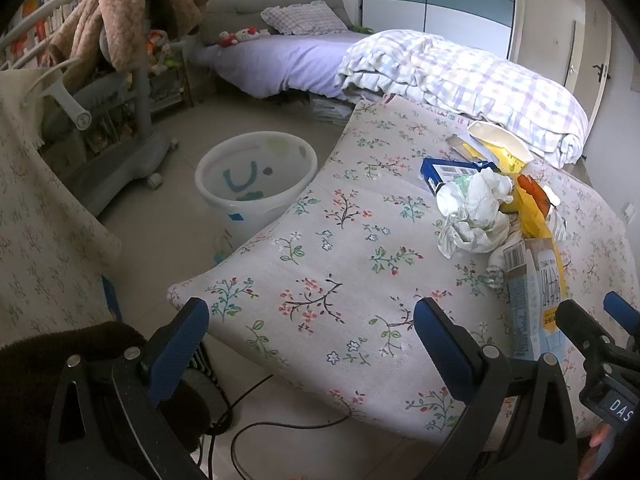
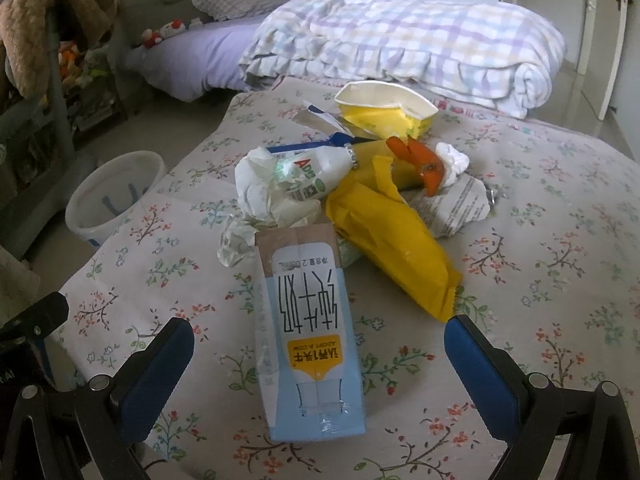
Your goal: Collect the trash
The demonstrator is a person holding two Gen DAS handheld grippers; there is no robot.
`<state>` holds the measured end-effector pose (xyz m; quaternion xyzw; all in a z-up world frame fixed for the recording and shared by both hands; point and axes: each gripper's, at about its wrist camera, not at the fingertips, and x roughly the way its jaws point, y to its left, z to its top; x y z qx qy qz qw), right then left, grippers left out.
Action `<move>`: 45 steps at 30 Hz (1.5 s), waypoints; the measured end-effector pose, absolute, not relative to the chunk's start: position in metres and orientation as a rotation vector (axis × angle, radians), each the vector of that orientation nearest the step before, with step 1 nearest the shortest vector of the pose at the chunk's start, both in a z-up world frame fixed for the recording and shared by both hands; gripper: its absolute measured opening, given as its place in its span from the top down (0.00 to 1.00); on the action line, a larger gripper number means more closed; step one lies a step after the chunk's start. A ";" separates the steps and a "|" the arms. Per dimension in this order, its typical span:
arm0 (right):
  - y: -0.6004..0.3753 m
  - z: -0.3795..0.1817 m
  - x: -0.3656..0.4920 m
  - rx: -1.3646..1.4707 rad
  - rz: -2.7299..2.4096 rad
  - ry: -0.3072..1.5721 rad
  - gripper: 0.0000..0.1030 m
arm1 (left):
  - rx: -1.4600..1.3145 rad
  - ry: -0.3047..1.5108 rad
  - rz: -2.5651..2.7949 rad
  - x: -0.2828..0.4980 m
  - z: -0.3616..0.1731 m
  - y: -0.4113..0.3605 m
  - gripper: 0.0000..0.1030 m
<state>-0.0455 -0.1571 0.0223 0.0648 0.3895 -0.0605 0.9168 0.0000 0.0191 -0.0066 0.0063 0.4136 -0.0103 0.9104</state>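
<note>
Right gripper [image 2: 318, 376], jaws wide, straddled the milk carton [image 2: 308, 332] at lower centre of the floral surface [image 2: 560, 280]. Left gripper [image 1: 312, 350], also wide, held nothing. The empty carton might crush or slip; lifting could drag the yellow wrapper [image 2: 392, 248] off, short of the bin [image 1: 256, 176].
</note>
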 end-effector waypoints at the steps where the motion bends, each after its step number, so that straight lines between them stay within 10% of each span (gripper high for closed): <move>1: -0.157 0.022 -0.046 0.133 -0.124 0.802 0.00 | 0.012 0.853 -0.021 0.000 -0.006 0.018 0.00; 45: -0.157 0.017 -0.044 0.149 -0.123 0.826 0.00 | 0.020 0.856 -0.016 0.000 -0.008 0.016 0.00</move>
